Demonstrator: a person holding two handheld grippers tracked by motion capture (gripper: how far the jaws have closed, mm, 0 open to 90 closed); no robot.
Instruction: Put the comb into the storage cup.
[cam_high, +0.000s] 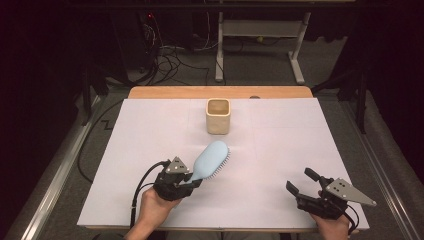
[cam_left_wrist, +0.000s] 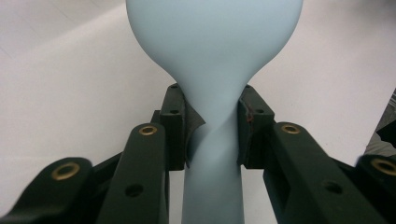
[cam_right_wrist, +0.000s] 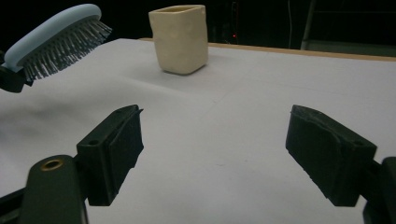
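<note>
white sheet (cam_high: 150, 150) covers nearly the whole table; a strip of bare wooden table edge (cam_high: 220, 92) shows along the far side. faint fold lines cross the sheet. the room is dark: grey carpeted floor (cam_high: 260, 70) beyond the table, a tangle of black cables (cam_high: 167, 62) on it at far left, and the white legs of another desk (cam_high: 297, 55) behind. a metal rail (cam_high: 55, 180) runs along the left side of the table. a cream square cup (cam_high: 218, 116) stands upright on the sheet near the far edge, about centre, open top up. left gripper (cam_high: 192, 181), near-left part of the sheet, has its jaws closed on the handle of a light blue hairbrush (cam_high: 212, 159); in the left gripper view the pads press the handle's neck from both sides. the brush head is raised off the sheet, slanting towards the cup, well apart from it, bristles facing right and down. right gripper (cam_high: 301, 182), near-right corner, jaws spread wide with nothing between them, above bare sheet.
</note>
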